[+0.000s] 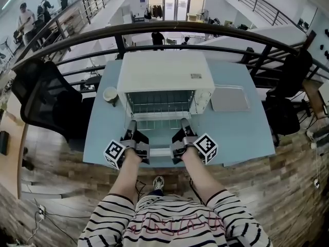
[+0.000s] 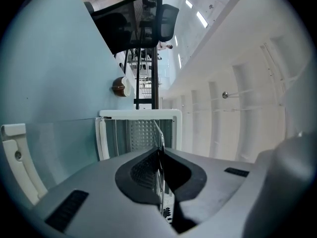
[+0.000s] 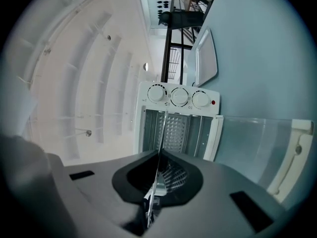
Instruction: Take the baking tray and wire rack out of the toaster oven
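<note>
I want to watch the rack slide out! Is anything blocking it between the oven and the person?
Nothing visible does. The left gripper and right gripper are both shut on the wire rack at its front edge, and the open door lies flat beneath it. The cup and baking tray sit off to the sides.

Toaster oven (image 1: 164, 73) mid-table (image 1: 247, 133), door (image 1: 159, 140) dropped toward the person. Cup (image 1: 110, 94) just left of it, baking tray (image 1: 230, 98) on the table to its right. Wire rack (image 1: 159, 112) sticks out over the door, left gripper (image 1: 132, 123) and right gripper (image 1: 184, 123) at its front corners.
</note>
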A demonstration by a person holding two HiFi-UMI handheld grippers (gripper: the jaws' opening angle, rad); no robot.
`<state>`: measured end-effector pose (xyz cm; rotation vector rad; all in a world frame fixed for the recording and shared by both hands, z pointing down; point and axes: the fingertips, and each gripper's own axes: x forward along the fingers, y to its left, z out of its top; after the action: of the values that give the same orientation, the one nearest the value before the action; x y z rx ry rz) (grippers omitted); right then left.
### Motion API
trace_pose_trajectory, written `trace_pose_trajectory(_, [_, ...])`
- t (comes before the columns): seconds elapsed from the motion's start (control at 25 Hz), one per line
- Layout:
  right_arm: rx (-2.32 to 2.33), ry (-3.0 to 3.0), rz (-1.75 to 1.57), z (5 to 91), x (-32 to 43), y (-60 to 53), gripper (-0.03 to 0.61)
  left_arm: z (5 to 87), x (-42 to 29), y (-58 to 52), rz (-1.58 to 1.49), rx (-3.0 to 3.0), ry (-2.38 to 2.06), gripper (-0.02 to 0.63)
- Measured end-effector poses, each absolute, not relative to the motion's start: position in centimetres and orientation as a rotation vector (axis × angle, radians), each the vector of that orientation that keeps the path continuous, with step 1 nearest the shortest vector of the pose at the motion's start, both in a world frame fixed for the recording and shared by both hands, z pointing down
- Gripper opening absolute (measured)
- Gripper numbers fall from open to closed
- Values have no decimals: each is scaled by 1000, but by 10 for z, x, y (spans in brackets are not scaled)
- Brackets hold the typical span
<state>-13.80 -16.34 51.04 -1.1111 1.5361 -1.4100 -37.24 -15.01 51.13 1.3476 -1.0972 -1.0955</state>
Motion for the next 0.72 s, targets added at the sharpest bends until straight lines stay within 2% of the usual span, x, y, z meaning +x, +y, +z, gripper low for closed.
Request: trace_pose_trajectory(0.72, [-993, 1574, -1442, 505, -117, -49, 26, 506, -348, -26, -1214, 1334, -1058, 21])
